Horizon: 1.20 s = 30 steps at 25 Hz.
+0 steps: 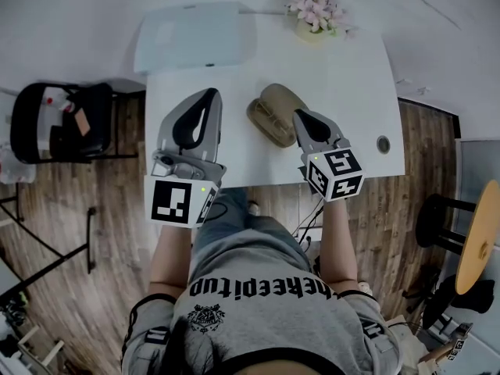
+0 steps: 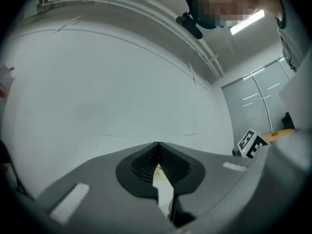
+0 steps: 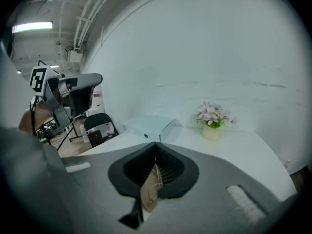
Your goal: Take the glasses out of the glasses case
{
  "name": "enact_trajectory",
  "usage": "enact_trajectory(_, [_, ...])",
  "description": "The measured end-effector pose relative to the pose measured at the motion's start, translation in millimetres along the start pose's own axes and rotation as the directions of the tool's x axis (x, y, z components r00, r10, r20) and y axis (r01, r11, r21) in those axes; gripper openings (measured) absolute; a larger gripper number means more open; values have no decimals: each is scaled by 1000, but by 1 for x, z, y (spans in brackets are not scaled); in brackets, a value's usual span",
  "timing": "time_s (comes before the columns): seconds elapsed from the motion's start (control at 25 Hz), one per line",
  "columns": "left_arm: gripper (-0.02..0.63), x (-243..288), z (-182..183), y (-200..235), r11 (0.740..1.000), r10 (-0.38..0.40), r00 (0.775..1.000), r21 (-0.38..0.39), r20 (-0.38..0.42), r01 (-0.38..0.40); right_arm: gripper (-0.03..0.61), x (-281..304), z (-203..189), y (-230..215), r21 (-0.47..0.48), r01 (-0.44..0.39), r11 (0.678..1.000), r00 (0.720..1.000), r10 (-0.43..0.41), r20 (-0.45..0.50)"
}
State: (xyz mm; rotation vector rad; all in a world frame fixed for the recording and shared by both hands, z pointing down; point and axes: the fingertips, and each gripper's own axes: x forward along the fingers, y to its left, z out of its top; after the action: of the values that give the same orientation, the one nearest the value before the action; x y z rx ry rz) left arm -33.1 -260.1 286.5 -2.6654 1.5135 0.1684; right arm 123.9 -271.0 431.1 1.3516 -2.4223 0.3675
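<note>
A tan glasses case (image 1: 272,114) lies on the white table (image 1: 351,84), near its front edge; no glasses show. My right gripper (image 1: 300,115) is shut and empty, its tip just right of the case and pointing down at the table. In the right gripper view (image 3: 156,144) a strip of the tan case (image 3: 149,195) shows through the slit below the joined jaws. My left gripper (image 1: 209,93) hovers left of the case, apart from it, jaws together with nothing between them. The left gripper view (image 2: 157,144) faces mostly bare wall.
A pale blue flat box (image 1: 195,36) lies at the table's far left and a pot of pink flowers (image 1: 316,12) at the far right. A black chair (image 1: 66,122) stands left of the table, a round stool (image 1: 476,237) to the right.
</note>
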Motion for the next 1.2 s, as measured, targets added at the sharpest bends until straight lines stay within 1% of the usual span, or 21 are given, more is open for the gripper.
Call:
enact_trajectory(0.24, [18, 14, -14, 20, 1000, 7, 1000, -15, -29, -7, 17, 31, -30, 0, 16, -37, 999, 993, 39, -111])
enact_trajectory(0.48, [18, 27, -24, 31, 1000, 4, 999, -29, -49, -5, 52, 51, -58, -2, -4, -80, 997, 968, 77, -238])
enact_trajectory(0.68, [20, 37, -31, 37, 999, -2, 998, -33, -60, 0, 89, 65, -81, -1, -28, -124, 992, 934, 107, -340])
enact_trajectory(0.88, [18, 42, -39, 44, 999, 3, 997, -39, -80, -6, 125, 77, -100, 1, -53, -163, 985, 890, 124, -438])
enact_trajectory(1.04, [18, 46, -45, 49, 999, 9, 996, -45, -91, -13, 143, 83, -113, 0, -67, -179, 982, 855, 122, -504])
enact_trajectory(1.2, [19, 49, -49, 54, 999, 13, 995, -48, -101, -18, 152, 89, -123, -1, -90, -194, 977, 827, 113, -551])
